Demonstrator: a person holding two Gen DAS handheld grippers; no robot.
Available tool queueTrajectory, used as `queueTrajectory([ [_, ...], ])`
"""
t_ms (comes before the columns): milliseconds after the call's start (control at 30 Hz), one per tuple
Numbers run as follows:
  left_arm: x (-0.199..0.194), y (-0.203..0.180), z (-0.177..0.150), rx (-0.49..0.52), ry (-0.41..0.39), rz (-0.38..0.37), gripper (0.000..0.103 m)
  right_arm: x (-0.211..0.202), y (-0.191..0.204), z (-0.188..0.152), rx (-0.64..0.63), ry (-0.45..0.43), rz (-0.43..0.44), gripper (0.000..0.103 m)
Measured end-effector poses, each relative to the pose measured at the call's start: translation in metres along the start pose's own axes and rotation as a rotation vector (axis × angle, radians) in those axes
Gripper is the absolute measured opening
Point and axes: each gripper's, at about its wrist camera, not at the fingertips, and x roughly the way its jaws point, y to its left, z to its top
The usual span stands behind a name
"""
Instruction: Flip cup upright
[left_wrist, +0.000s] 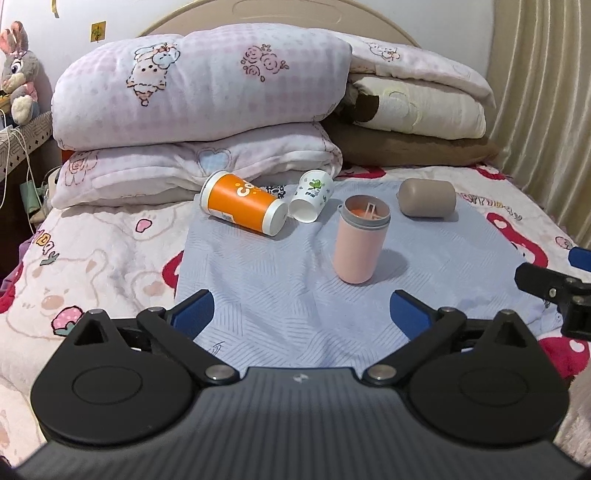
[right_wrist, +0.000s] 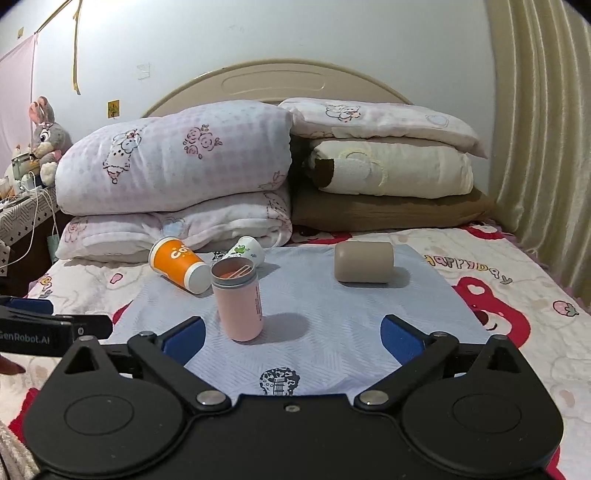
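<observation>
A pink cup (left_wrist: 360, 242) (right_wrist: 238, 299) with a grey rim stands upright on a light blue cloth (left_wrist: 280, 295) (right_wrist: 332, 325). An orange paper cup (left_wrist: 242, 203) (right_wrist: 179, 265) lies on its side behind it. A small white cup with green prints (left_wrist: 312, 195) (right_wrist: 246, 253) lies tipped next to the orange one. A taupe cup (left_wrist: 426, 198) (right_wrist: 364, 262) lies on its side at the right. My left gripper (left_wrist: 301, 314) is open and empty, short of the pink cup. My right gripper (right_wrist: 291, 338) is open and empty, just right of the pink cup.
Folded pink quilts (left_wrist: 199, 96) (right_wrist: 173, 166) and stacked pillows (left_wrist: 417, 107) (right_wrist: 388, 166) fill the head of the bed. A curtain (right_wrist: 539, 147) hangs at the right. A plush rabbit (left_wrist: 20, 70) sits on a side table at the left.
</observation>
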Motion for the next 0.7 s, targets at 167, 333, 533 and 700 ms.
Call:
queueTrajectory([
  [167,0.005,-0.001,-0.001,-0.003,0.026,0.019,0.103,0.004,-0.001,-0.001,-0.002,0.014,0.000,0.103],
  [333,0.013,0.001,-0.002,-0.004,0.066,0.048,0.103,0.005,0.002,-0.002,-0.019,0.021,-0.005,0.103],
  [533,0.021,0.004,-0.002,-0.012,0.094,0.081,0.103,0.006,0.001,-0.002,-0.020,0.020,-0.013,0.103],
  [700,0.023,0.005,-0.002,-0.013,0.105,0.094,0.103,0.005,0.001,-0.002,-0.019,0.019,-0.019,0.103],
])
